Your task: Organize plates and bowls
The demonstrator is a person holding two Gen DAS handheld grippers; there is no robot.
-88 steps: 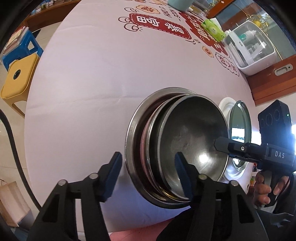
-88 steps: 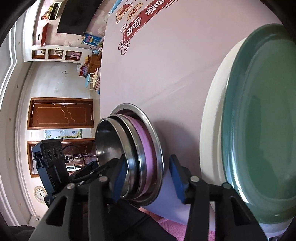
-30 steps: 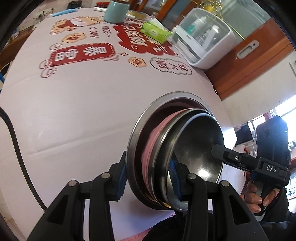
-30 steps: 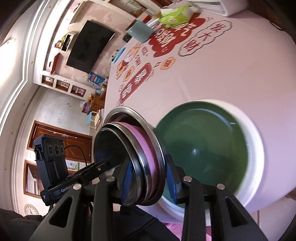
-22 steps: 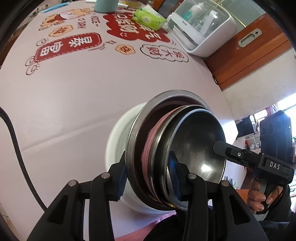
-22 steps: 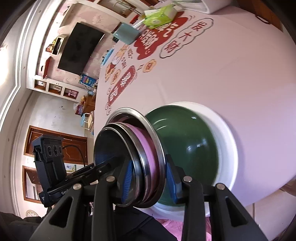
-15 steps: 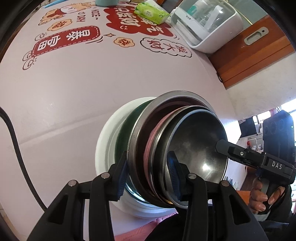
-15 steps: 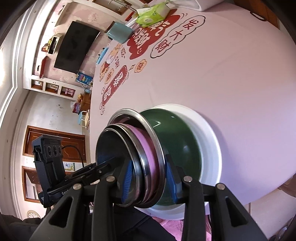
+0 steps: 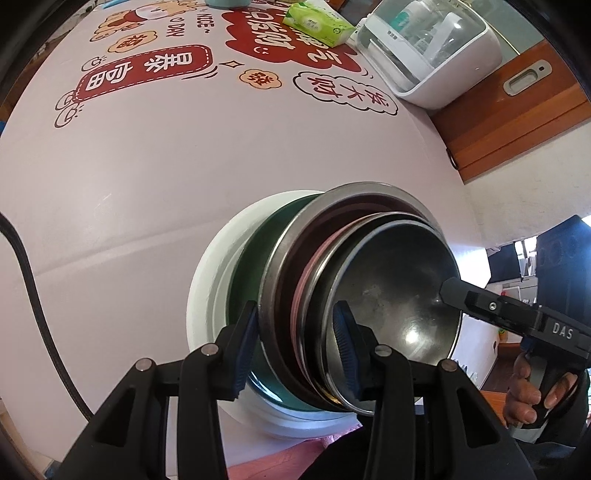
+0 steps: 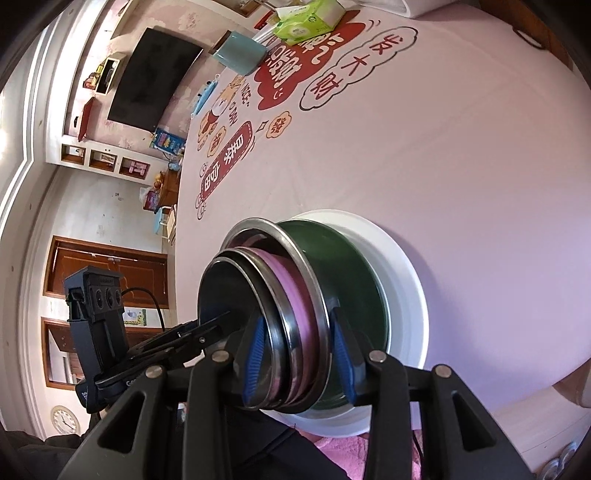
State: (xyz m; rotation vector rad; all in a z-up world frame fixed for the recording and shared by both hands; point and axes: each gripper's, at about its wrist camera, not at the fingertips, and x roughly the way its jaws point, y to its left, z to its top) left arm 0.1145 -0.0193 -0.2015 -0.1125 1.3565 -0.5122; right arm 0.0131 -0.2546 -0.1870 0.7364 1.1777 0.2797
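We see a pink printed tablecloth (image 9: pixel 184 177); from left to right in the right wrist view, wooden doors (image 10: pixel 107 273), a dark television (image 10: pixel 151 77), a blue jar (image 10: pixel 240 51), a green tissue pack (image 10: pixel 306 18). One nested stack of bowls (image 9: pixel 369 280), three steel and one pink, sits in one green plate (image 10: pixel 354 277) on one white plate (image 10: pixel 410 295). Our left gripper (image 9: pixel 295 343) clamps the stack's rim. Our right gripper (image 10: pixel 295 350) straddles the opposite rim; its jaws have just been opening, and we cannot tell whether they press.

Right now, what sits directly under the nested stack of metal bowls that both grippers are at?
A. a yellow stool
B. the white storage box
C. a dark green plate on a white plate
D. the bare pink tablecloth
C: the stack of metal bowls sits over a dark green plate that rests on a white plate, seen from both wrist views.
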